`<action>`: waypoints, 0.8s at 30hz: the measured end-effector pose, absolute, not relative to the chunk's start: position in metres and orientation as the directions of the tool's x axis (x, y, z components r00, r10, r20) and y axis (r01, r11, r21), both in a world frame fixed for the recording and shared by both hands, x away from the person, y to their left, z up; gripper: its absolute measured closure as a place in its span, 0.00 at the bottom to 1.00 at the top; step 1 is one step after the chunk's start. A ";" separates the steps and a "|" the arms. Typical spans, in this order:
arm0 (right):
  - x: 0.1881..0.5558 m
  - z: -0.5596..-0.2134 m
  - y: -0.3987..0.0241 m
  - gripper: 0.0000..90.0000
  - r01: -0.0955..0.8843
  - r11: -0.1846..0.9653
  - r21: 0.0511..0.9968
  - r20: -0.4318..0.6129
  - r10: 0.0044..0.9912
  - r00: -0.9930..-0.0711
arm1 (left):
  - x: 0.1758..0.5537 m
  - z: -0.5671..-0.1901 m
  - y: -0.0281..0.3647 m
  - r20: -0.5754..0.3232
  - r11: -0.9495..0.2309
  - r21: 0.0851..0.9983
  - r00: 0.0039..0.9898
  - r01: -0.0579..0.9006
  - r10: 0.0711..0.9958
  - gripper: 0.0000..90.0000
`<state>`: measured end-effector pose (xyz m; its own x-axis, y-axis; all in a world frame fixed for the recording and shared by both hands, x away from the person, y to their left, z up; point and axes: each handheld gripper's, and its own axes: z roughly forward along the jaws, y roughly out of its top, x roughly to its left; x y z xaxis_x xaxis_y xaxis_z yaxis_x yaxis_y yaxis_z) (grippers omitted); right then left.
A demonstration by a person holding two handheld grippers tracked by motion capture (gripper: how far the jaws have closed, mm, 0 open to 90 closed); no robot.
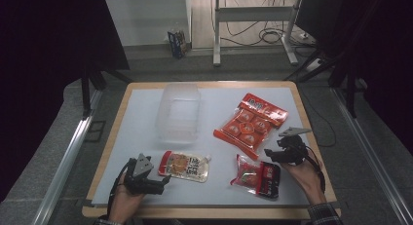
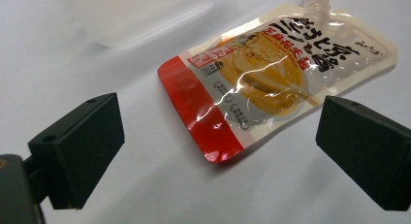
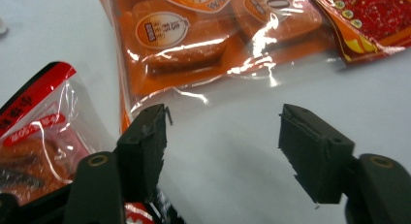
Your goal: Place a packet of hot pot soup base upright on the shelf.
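Observation:
A clear pouch of yellow-brown sauce with a red end (image 1: 184, 166) (image 2: 271, 83) lies flat at the front left of the table. My left gripper (image 1: 163, 181) (image 2: 218, 151) rests just left of it, jaws wide open; the pouch's red end lies between and just beyond them, untouched. At the front right my right gripper (image 1: 270, 154) (image 3: 223, 146) stands open over bare table, nothing between its jaws. The clear edge of an orange multi-pack of snacks (image 1: 249, 123) (image 3: 194, 44) lies just ahead of it. A small red and black packet (image 1: 255, 176) (image 3: 34, 132) lies beside its left jaw.
An empty clear plastic container (image 1: 178, 112) (image 2: 131, 15) stands at the middle back of the white table top (image 1: 219, 103). Beyond the table's wooden edge are the floor, a metal frame and cables.

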<state>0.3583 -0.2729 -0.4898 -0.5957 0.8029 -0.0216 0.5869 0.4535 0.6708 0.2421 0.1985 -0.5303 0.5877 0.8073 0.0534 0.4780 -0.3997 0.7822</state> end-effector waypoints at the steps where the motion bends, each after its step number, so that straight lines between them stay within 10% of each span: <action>1: 0.361 -0.489 -0.272 0.42 0.588 0.454 0.669 -0.018 0.801 -0.598 | 0.242 -0.530 0.198 0.052 -0.397 0.783 0.587 0.478 0.808 0.04; 24: 0.424 -0.486 -0.225 0.92 0.533 0.518 0.669 -0.047 0.745 -0.665 | 0.241 -0.531 0.198 0.060 -0.406 0.783 0.594 0.471 0.803 0.04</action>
<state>0.4237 -0.2249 -0.4860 -0.6655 0.7450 -0.0466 0.5333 0.5182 0.6686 0.2414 0.1980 -0.5306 0.5935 0.8026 0.0597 0.4710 -0.4065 0.7829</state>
